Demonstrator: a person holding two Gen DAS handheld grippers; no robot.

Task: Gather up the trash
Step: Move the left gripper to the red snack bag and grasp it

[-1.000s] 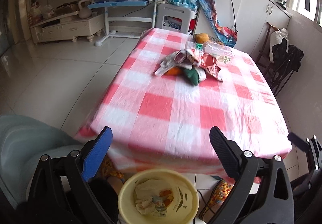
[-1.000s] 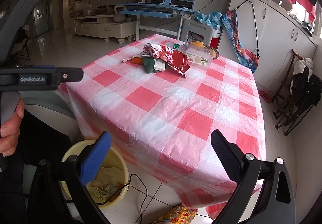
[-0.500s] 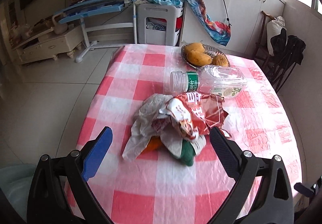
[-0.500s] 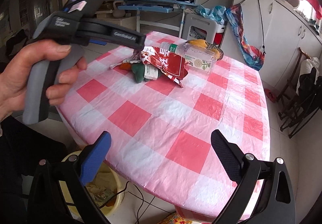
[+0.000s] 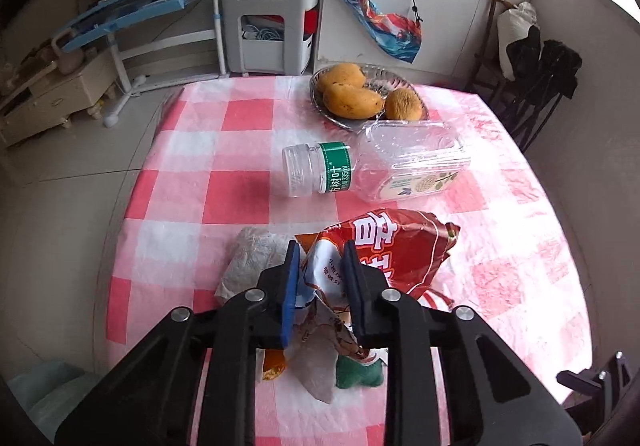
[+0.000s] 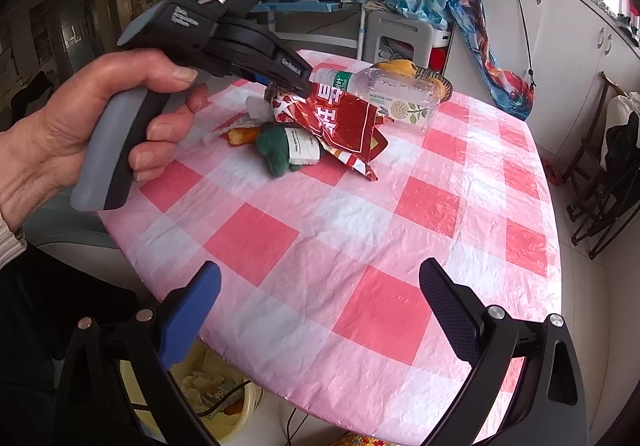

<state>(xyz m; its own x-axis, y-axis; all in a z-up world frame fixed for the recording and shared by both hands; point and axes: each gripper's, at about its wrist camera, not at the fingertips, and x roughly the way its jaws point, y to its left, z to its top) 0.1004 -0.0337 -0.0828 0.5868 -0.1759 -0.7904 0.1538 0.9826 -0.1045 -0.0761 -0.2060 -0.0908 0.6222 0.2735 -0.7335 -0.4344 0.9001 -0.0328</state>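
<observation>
A red snack wrapper [image 5: 400, 250] lies on a pile of trash on the pink checked table [image 5: 240, 189]. My left gripper [image 5: 322, 286] is shut on the wrapper's near edge. The pile also has a crumpled tissue [image 5: 250, 262], orange peel [image 5: 274, 366] and a green piece [image 5: 358, 372]. An empty clear bottle [image 5: 376, 165] lies just beyond. In the right wrist view the left gripper [image 6: 286, 87] pinches the wrapper [image 6: 340, 121]. My right gripper [image 6: 320, 310] is open and empty over the table's near edge.
A bowl of mangoes [image 5: 360, 97] stands at the table's far side. A yellow bin [image 6: 216, 398] with trash in it sits on the floor under the near table edge. Folded chairs [image 6: 608, 181] stand to the right.
My left gripper has moved forward from the bin over the table to the pile and closed on the red wrapper. The right gripper has stayed open near the table edge.
</observation>
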